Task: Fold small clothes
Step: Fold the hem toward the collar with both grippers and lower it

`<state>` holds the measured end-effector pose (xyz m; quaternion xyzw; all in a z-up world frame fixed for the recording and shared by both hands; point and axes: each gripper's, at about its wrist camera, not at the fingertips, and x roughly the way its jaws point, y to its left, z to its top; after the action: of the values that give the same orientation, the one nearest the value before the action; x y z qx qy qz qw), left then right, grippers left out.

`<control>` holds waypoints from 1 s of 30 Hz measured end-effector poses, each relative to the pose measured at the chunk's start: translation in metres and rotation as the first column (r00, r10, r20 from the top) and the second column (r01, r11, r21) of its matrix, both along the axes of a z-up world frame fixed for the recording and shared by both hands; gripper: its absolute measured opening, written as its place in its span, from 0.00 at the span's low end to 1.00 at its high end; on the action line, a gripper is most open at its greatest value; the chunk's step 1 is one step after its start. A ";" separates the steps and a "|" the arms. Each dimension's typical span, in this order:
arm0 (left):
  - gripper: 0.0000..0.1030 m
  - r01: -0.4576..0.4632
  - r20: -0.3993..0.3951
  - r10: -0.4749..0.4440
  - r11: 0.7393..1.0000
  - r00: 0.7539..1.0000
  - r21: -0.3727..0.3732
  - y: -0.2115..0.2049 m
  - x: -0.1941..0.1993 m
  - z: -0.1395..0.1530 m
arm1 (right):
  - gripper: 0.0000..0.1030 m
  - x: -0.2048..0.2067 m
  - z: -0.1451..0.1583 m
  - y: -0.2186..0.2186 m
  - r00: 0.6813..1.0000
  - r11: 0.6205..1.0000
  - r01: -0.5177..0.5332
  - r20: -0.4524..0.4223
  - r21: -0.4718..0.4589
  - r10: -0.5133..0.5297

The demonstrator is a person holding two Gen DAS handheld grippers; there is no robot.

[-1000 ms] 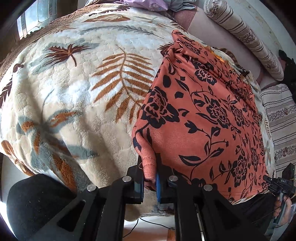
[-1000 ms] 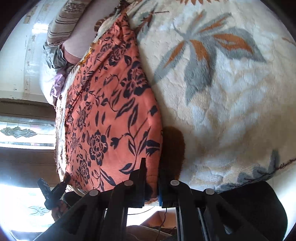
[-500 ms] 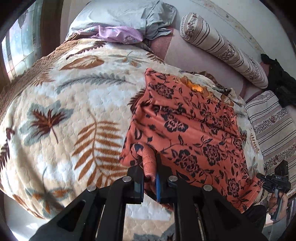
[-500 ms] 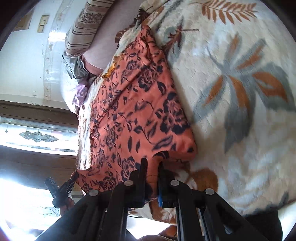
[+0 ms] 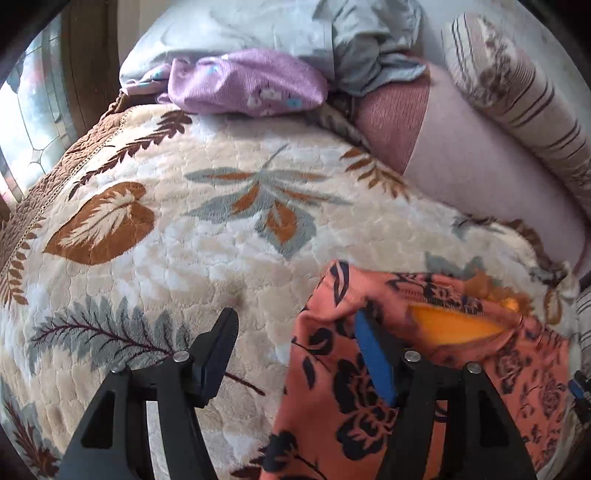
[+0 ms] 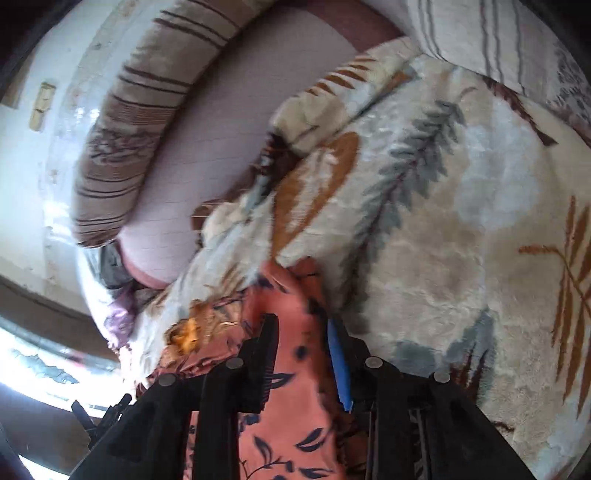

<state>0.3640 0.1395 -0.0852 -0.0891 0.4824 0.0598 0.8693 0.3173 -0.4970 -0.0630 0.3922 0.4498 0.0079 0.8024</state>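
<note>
orange floral garment (image 5: 369,398) on leaf-print blanket (image 5: 184,240), folded over

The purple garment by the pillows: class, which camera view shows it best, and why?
The left wrist view: the purple garment lies sharp and nearly whole against the grey pillow. The right wrist view shows only a small blurred purple patch at its left edge.

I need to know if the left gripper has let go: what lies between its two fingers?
In the left wrist view, the left gripper is open; between its fingers lie bare leaf-print blanket and the orange floral garment edge, unclamped.
</note>
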 end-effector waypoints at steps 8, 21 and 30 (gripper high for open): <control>0.70 0.023 0.134 0.004 0.979 0.991 -0.202 0.060 -0.097 0.027 | 0.77 -0.083 -0.006 0.012 0.990 0.989 -0.139 0.030 -0.053 0.141; 0.18 0.218 -0.035 -0.226 0.965 0.974 -0.148 -0.019 -0.104 -0.027 | 0.27 -0.052 -0.037 0.072 0.924 0.923 -0.374 -0.125 -0.096 0.361; 0.09 0.198 0.138 -0.180 0.971 0.974 -0.131 -0.007 -0.161 0.086 | 0.20 -0.087 0.057 0.093 0.915 0.891 -0.403 -0.063 -0.209 0.399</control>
<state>0.2029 0.1329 0.0011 -0.1087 0.4363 -0.0642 0.8909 0.2306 -0.4038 -0.0057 0.2009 0.5265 0.1204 0.8173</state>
